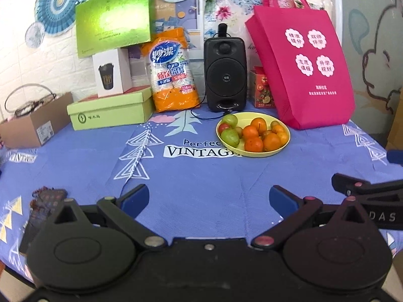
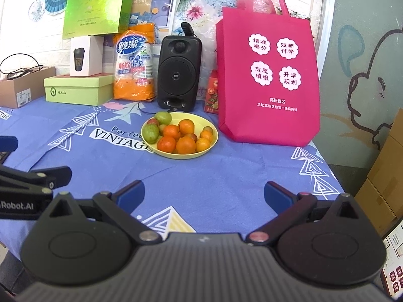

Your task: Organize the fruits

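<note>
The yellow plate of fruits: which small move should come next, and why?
Probably bring the right claw forward toward the yellow plate. Both claws are open and empty, the left claw too, and every orange and green fruit lies there unsorted.

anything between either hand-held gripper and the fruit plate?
Nothing visible. Only bare blue tablecloth lies between the open right hand-held gripper, the open left hand-held gripper and the yellow plate of fruit. The pink bag and speaker stand behind it.

Bench (image 1: 201, 176) under blue printed cloth; white brick wall (image 1: 37, 58) with blue paper fans (image 1: 58, 5); cartoon mural (image 2: 365, 63) at right; cardboard boxes (image 2: 385, 171).
</note>
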A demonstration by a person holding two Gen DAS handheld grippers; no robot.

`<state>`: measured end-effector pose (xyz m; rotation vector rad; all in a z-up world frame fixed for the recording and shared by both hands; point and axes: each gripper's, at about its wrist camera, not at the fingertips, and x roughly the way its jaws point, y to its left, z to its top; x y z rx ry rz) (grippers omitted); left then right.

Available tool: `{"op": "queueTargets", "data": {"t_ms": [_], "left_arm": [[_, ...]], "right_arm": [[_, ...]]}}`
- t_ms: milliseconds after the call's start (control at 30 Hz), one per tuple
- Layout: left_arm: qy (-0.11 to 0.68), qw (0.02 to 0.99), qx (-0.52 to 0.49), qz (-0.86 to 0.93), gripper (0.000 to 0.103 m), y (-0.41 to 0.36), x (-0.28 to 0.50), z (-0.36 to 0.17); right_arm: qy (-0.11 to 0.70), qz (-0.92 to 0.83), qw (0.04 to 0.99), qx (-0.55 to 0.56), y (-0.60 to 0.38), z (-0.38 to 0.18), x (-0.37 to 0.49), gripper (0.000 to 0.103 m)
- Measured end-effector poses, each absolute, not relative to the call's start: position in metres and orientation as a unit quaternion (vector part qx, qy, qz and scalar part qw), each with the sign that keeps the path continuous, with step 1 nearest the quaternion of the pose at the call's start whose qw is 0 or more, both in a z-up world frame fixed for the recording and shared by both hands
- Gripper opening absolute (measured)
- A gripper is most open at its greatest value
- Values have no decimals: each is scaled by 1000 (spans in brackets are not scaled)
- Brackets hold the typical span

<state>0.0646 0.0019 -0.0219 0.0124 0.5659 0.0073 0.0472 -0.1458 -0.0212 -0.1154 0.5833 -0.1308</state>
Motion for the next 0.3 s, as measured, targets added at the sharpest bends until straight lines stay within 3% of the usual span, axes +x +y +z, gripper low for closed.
{"op": "queueTargets", "data": {"t_ms": [300], "left_arm": [[266,963,-13,27,103,8,64,-24]], "right_arm": [[296,-65,952,-52,-150,-27,51,103]]}}
